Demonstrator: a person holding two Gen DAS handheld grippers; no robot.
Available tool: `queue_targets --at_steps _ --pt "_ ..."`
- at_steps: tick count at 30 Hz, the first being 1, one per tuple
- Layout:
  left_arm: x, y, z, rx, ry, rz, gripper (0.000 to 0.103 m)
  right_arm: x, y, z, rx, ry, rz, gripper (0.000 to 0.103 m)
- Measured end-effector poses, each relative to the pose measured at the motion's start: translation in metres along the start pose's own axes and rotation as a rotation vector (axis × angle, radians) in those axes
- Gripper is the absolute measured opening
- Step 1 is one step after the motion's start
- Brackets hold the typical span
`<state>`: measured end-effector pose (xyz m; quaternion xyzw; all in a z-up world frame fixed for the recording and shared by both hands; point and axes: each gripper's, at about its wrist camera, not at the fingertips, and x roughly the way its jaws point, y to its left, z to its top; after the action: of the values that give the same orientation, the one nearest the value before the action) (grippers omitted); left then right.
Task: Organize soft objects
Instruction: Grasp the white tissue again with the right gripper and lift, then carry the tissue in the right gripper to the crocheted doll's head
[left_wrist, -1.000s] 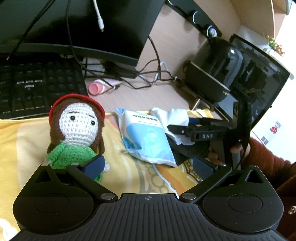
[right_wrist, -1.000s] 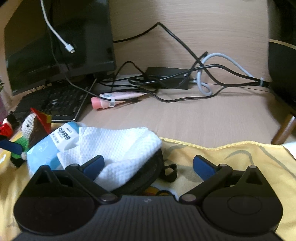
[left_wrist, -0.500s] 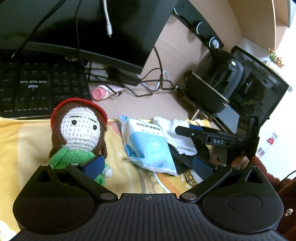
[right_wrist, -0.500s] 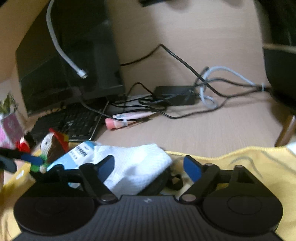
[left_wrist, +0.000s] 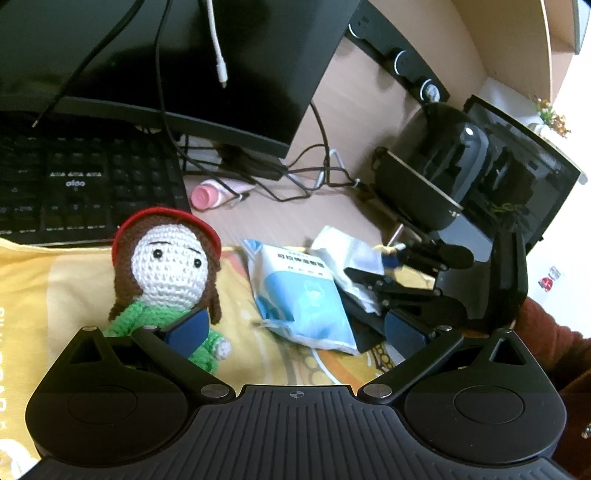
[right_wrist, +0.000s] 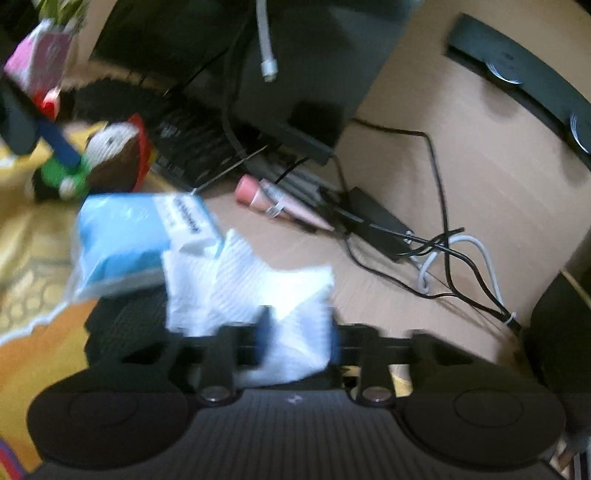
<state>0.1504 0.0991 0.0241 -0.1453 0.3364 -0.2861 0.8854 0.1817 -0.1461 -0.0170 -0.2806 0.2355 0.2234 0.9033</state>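
A crochet doll (left_wrist: 166, 266) with a red hat and green top sits on the yellow cloth (left_wrist: 44, 295). My left gripper (left_wrist: 295, 332) is open, its left pad just in front of the doll's body. To the right lies a blue-and-white packet (left_wrist: 303, 295), and beyond it a white cloth (left_wrist: 343, 251). The right wrist view is blurred; in it my right gripper (right_wrist: 299, 339) is shut on the white cloth (right_wrist: 258, 280), with the packet (right_wrist: 125, 240) and doll (right_wrist: 114, 155) to its left. The right gripper (left_wrist: 376, 266) also appears in the left wrist view, clamped on the cloth's edge.
A black keyboard (left_wrist: 81, 181) and monitor (left_wrist: 166, 55) stand behind the doll. A pink tube (left_wrist: 210, 194) and tangled cables (right_wrist: 443, 251) lie on the wooden desk. A black appliance (left_wrist: 436, 181) is at the right, a dark flat item (right_wrist: 122, 325) under the cloth, a person's sleeve (left_wrist: 546, 339) at the far right.
My right gripper has gone from open to shut on the white cloth, and its view has swung and blurred. The left gripper stayed open by the doll, shifting only slightly.
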Motion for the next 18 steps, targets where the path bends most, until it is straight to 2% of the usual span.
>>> queue_targets --at_steps 3,8,14,18 --pt "-0.003 -0.002 0.000 0.004 -0.015 0.004 0.103 -0.010 -0.008 0.009 0.041 0.008 0.056 0.010" --pt "-0.004 -0.006 0.000 0.031 0.004 0.028 0.103 -0.042 -0.036 0.046 0.215 -0.128 0.161 0.010" --pt "-0.003 -0.006 -0.001 0.041 0.019 0.043 0.103 -0.057 -0.039 0.105 0.354 -0.240 0.431 0.010" --pt "-0.005 -0.005 0.000 0.046 0.020 0.045 0.103 -0.053 -0.022 0.136 0.327 -0.337 0.543 0.011"
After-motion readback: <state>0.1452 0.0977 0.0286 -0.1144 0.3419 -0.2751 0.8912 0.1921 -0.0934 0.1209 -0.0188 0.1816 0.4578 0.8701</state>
